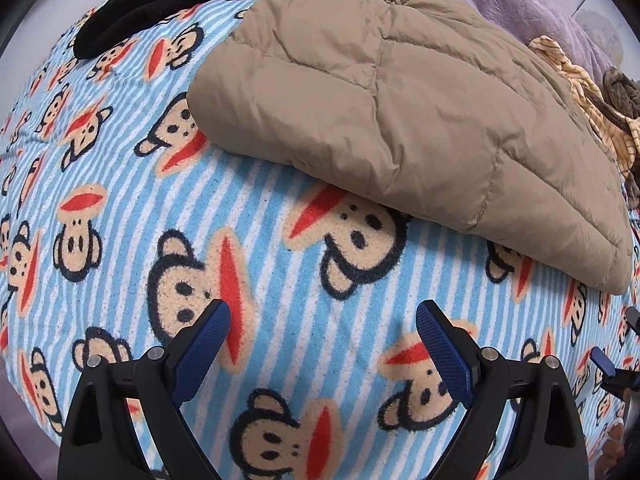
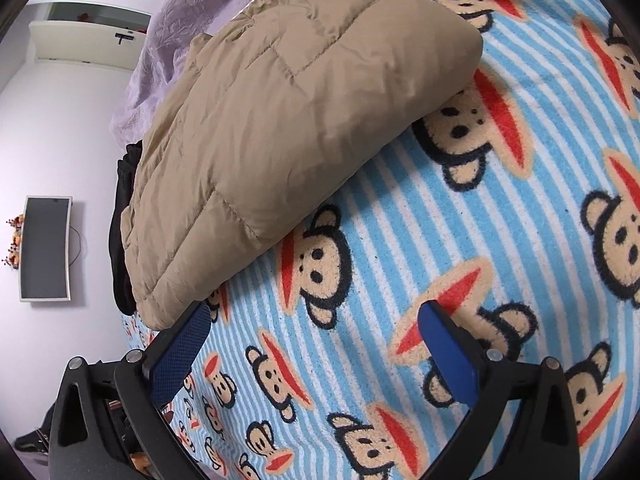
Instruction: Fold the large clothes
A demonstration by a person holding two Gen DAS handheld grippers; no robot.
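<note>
Both grippers, left gripper (image 1: 323, 332) and right gripper (image 2: 314, 334), gape empty; folded tan quilted down jacket (image 1: 400, 112) lies released on the monkey-print striped blanket (image 1: 280, 248); next garment due.

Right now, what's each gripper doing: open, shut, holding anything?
Left gripper: open, empty, over the blanket.
Right gripper: open, empty, beside the jacket.

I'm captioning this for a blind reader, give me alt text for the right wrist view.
A folded tan puffer jacket lies on a blue striped monkey-print blanket. The right gripper hangs open beside the jacket's near corner, holding nothing. A white wall with a screen is at left.
</note>
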